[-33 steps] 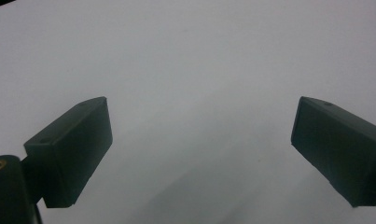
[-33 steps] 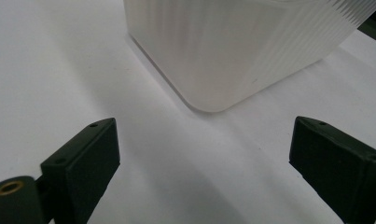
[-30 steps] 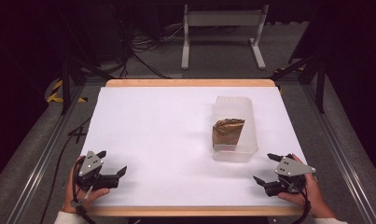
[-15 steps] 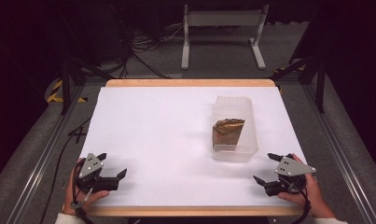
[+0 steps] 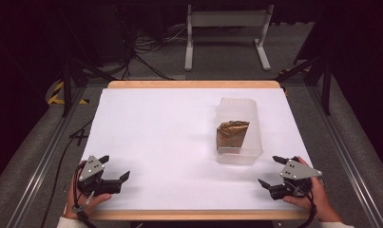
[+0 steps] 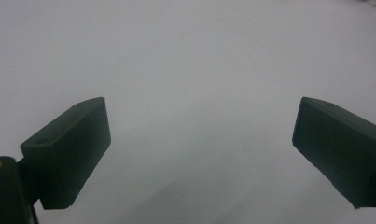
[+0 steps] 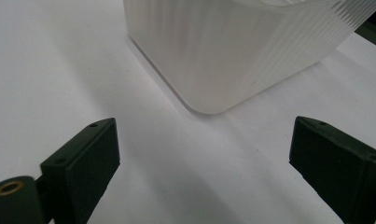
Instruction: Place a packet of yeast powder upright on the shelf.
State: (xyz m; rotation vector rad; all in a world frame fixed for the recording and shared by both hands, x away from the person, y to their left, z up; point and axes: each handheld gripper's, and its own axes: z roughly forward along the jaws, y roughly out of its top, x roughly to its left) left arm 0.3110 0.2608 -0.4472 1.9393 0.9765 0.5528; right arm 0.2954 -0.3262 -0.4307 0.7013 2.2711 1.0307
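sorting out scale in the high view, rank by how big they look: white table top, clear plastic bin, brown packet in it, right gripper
1. white table top, by far the largest.
2. clear plastic bin.
3. right gripper and brown packet: they look about alike, and the gripper sits nearer the camera, so I would not rank them.

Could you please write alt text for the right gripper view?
The right gripper, jaws wide open, faces a corner of a translucent ribbed plastic container standing on the white table, with a gap between them.
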